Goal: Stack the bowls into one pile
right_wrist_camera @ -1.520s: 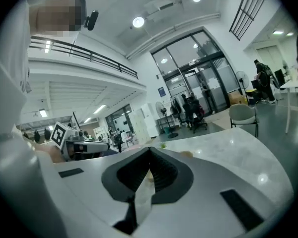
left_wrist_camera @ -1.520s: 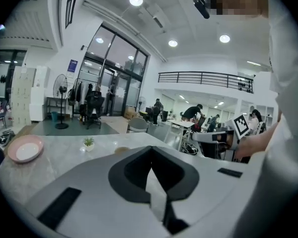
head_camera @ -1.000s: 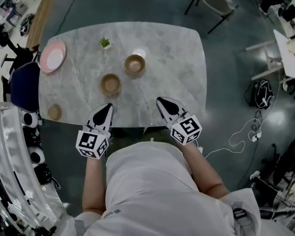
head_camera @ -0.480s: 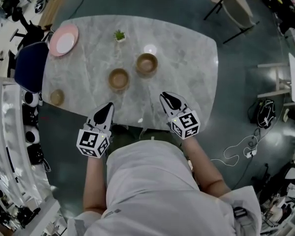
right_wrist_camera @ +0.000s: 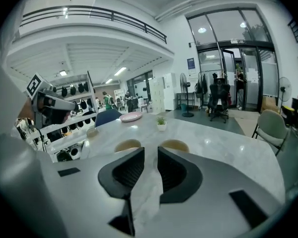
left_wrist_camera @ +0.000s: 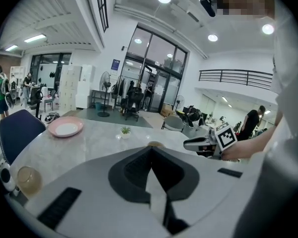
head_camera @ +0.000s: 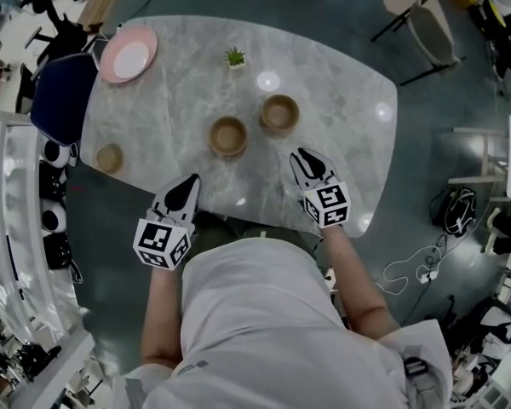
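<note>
Both grippers have advanced over the grey marble table (head_camera: 349, 75). Right gripper (head_camera: 307, 158): jaws just opening, empty. Left gripper (head_camera: 186, 186): clenched, empty. Near round brown wooden bowl (head_camera: 228, 136) and far brown bowl (head_camera: 279, 113) stand unstacked ahead.

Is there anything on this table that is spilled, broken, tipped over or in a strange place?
Nothing is spilled, broken or tipped. The nearer wooden bowl and the farther wooden bowl stand upright and apart on the table. Only the small brown bowl sits close to the table's left edge, far from them.
</note>
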{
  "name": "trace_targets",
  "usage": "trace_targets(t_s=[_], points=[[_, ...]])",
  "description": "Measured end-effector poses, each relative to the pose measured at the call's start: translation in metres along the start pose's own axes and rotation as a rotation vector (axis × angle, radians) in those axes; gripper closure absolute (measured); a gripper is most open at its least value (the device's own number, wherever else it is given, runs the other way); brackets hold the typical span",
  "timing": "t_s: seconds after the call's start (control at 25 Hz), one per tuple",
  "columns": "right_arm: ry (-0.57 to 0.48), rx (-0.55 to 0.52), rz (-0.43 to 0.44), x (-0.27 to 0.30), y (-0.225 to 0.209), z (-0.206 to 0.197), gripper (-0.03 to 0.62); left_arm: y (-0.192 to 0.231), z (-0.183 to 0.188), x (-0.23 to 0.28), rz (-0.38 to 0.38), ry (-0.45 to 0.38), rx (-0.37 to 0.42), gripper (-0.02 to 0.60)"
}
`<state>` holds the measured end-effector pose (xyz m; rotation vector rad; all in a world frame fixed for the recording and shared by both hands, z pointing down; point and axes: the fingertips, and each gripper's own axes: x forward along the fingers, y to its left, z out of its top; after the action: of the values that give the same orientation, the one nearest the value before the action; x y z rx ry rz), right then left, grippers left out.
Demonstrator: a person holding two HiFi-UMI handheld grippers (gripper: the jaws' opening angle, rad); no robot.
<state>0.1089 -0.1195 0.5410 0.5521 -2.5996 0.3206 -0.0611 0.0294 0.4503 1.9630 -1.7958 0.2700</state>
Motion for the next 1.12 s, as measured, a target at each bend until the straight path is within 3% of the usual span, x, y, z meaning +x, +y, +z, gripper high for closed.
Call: trace_targets(t_s=[0.56,1.12], points=[[0.197,-0.14,-0.003,0.087,-0.022,-0.031,0.478,0.053,-0.014,-0.02,0.077,0.045,-0.044,0.58],[0.354,-0.302,0.008,0.134,-0.038,-0.062,0.462,0.073,-0.03,-0.041,0.172,0.06,-0.123,0.58]])
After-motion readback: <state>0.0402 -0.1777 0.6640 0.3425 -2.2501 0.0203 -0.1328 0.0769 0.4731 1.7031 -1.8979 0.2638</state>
